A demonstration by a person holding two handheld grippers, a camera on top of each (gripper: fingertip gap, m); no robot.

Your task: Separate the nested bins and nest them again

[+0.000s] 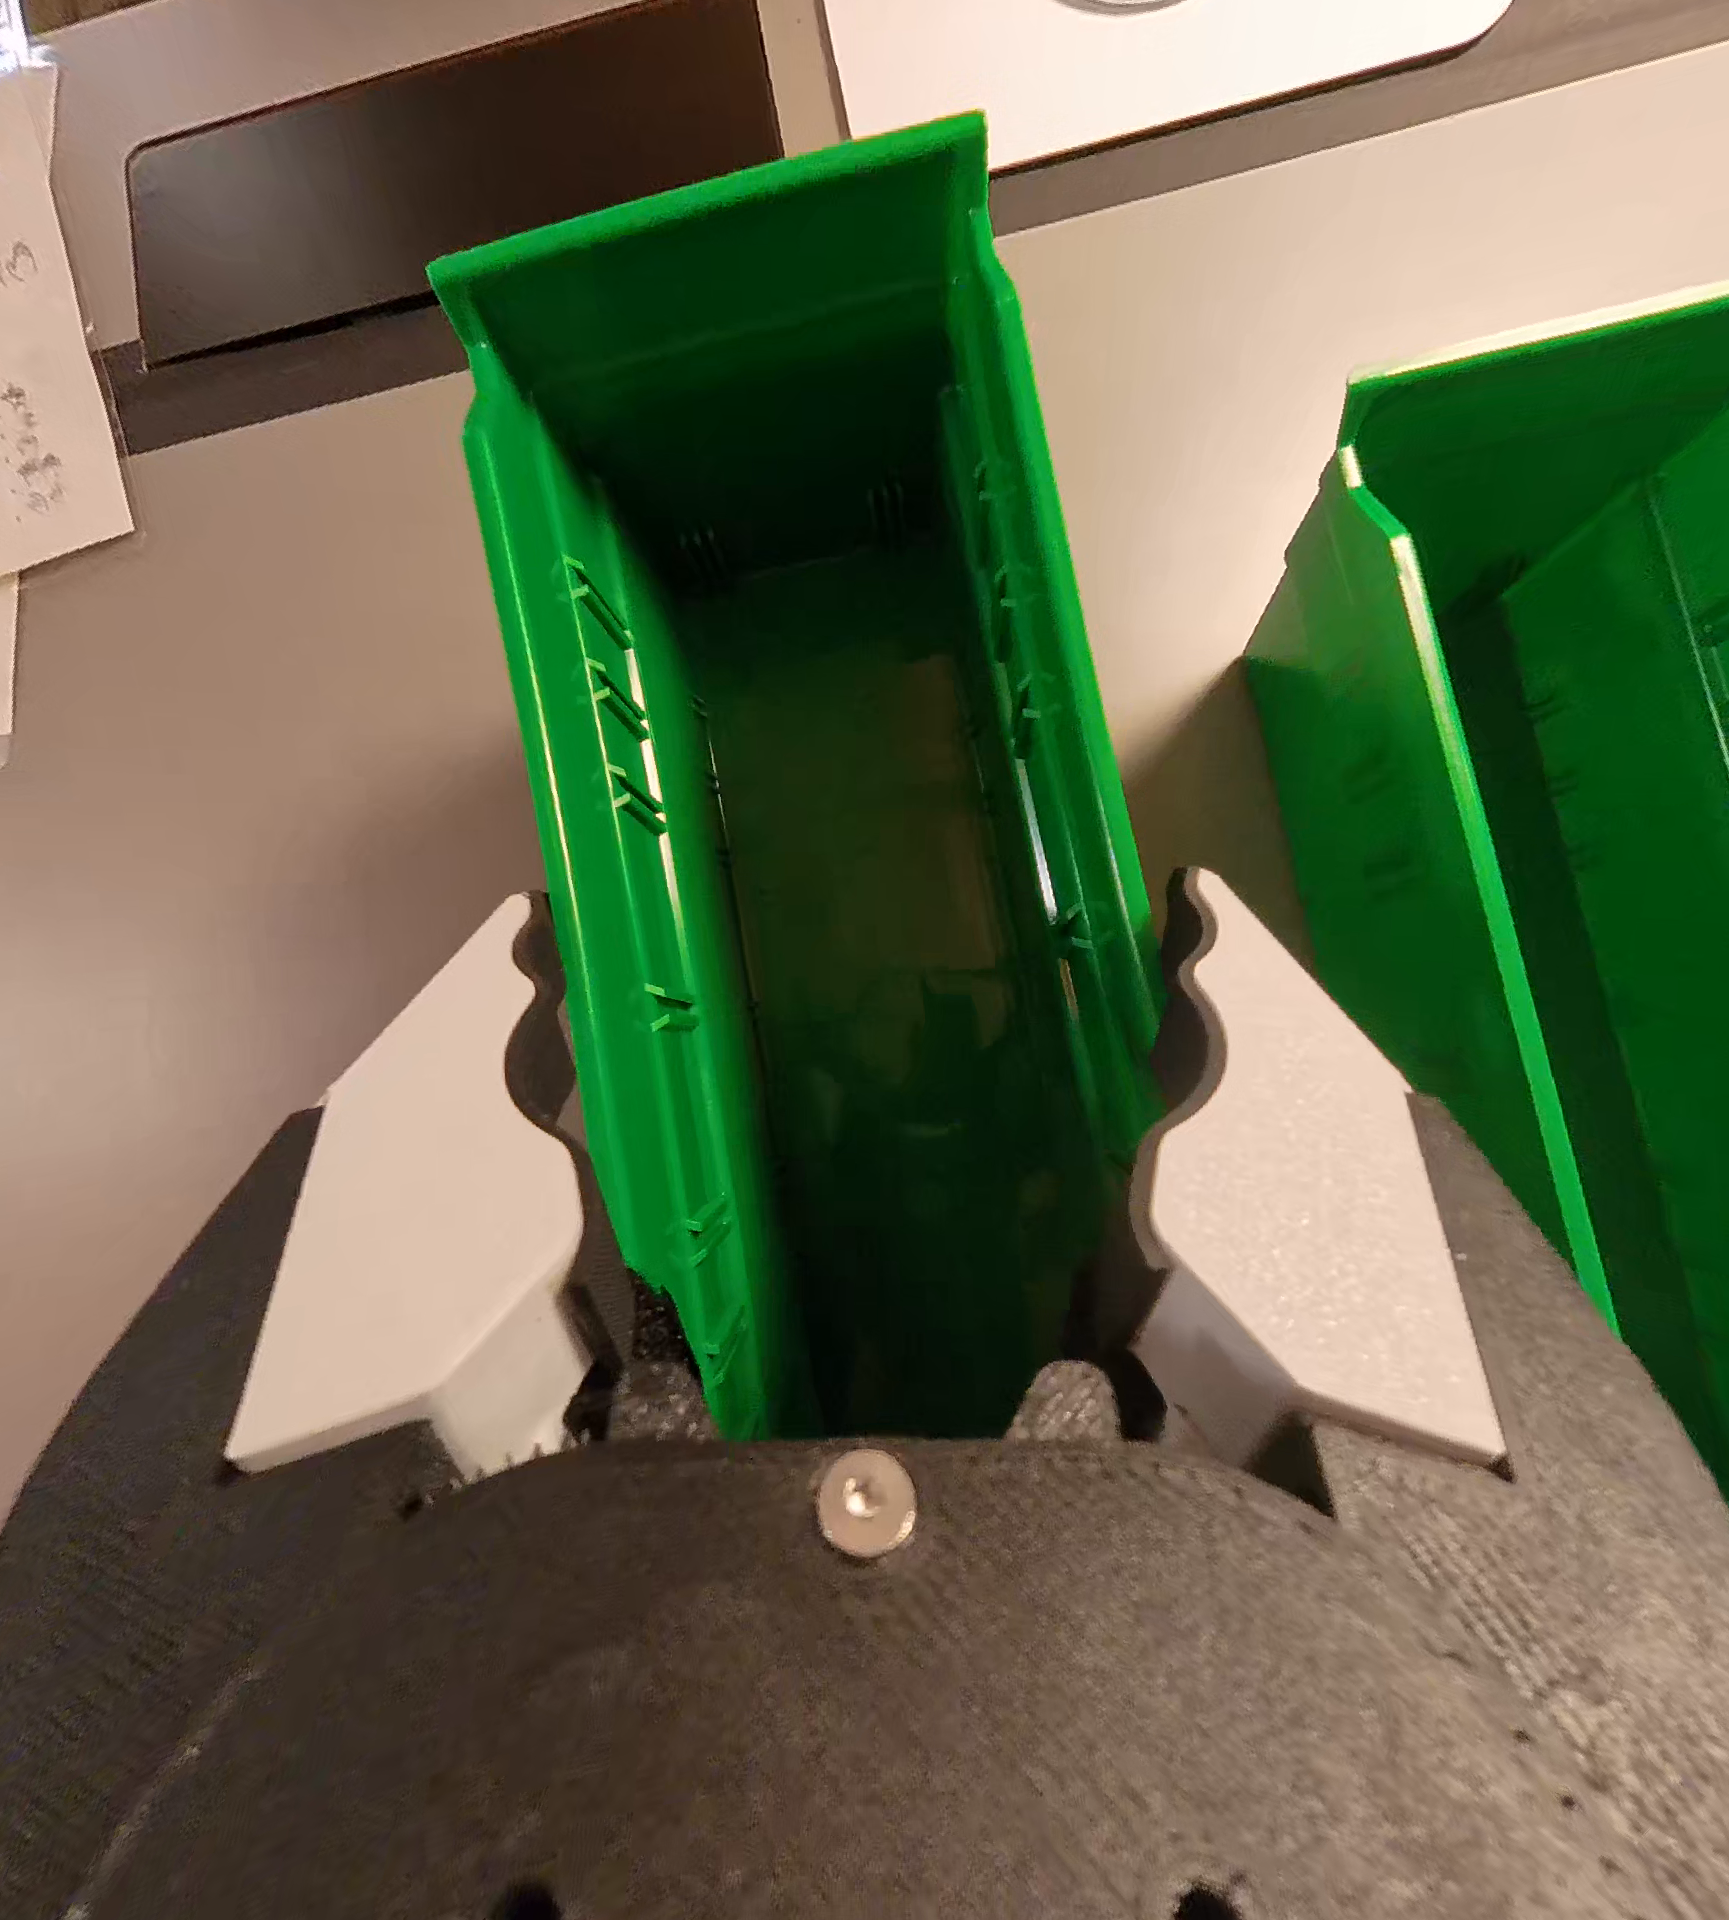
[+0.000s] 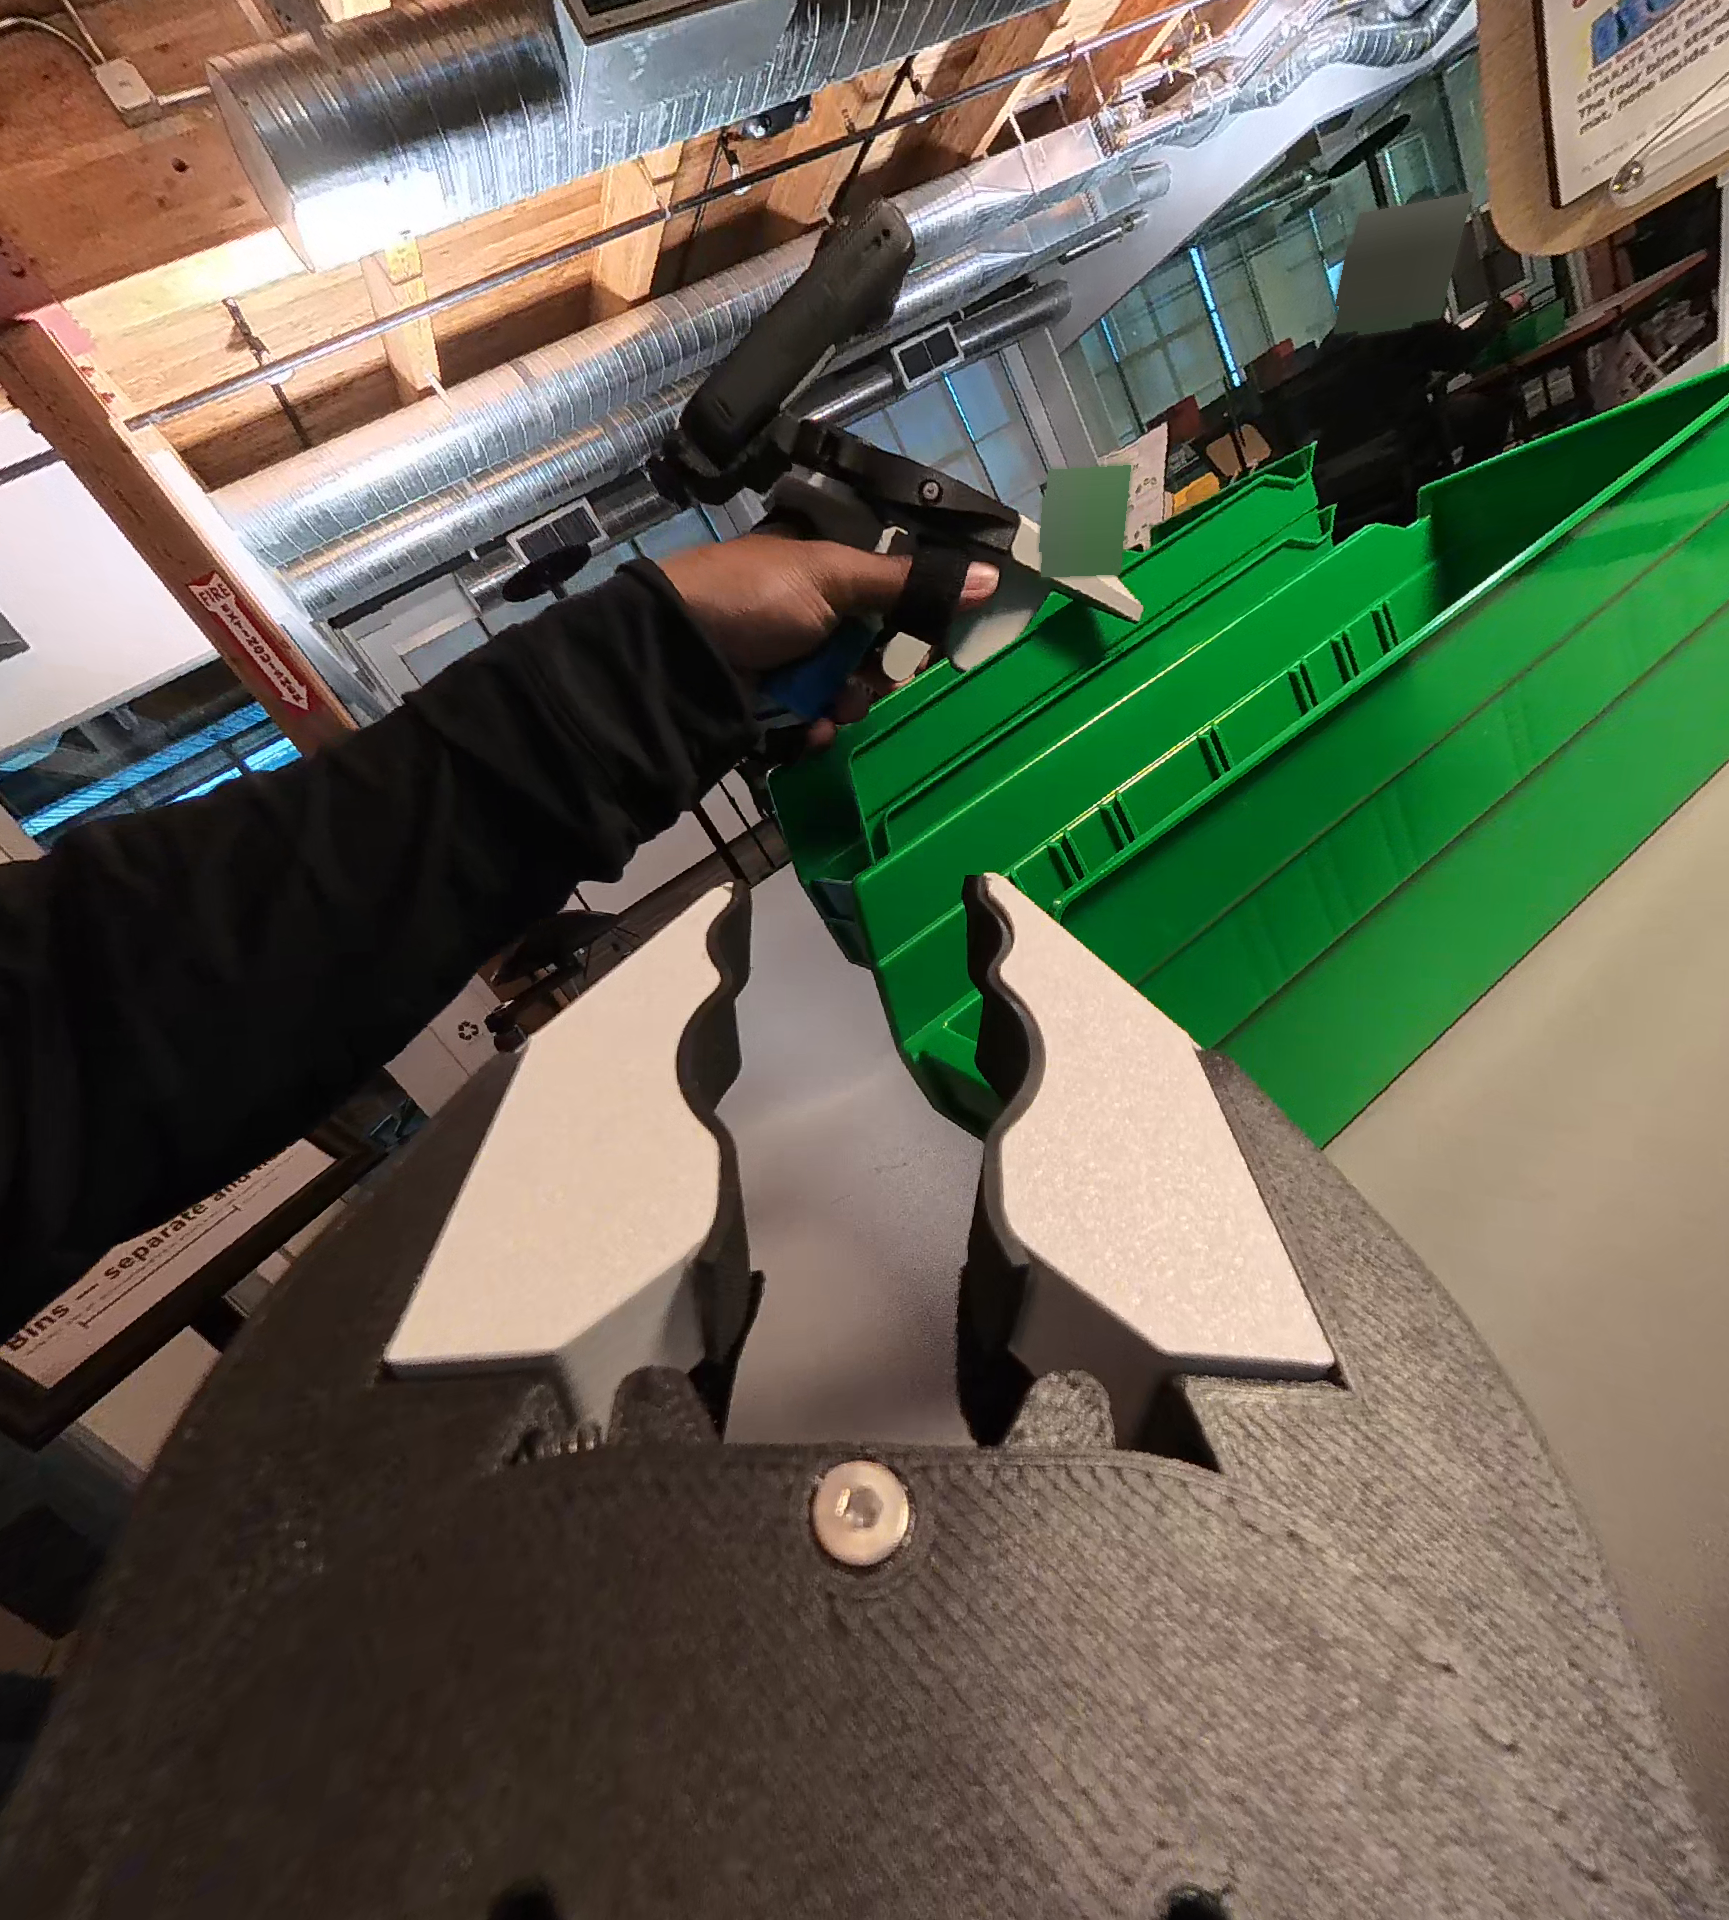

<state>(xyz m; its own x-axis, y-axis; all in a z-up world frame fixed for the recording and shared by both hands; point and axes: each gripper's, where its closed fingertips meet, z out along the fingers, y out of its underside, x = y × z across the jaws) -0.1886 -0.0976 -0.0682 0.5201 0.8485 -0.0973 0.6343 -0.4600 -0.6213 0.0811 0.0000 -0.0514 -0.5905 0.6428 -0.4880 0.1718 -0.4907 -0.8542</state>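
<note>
A long, narrow green bin (image 1: pixel 839 727) with ribbed rims stands open side up on the grey table, and the slits between its rims suggest it is more than one bin nested together, though the view is too steep to be sure. Just beside it on the right lies a second green bin (image 1: pixel 1618 831), also open upward; the two run roughly parallel with a gap between them.

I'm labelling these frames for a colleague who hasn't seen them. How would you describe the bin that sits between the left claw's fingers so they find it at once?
Start at the pale grey tabletop in the left wrist view. Two green plastic bins stand on it; take the long narrow green plastic bin running up the middle, flanked by the left claw. Unlike the wider green plastic bin cut off at the right edge, it shows both ribbed side walls.
</note>
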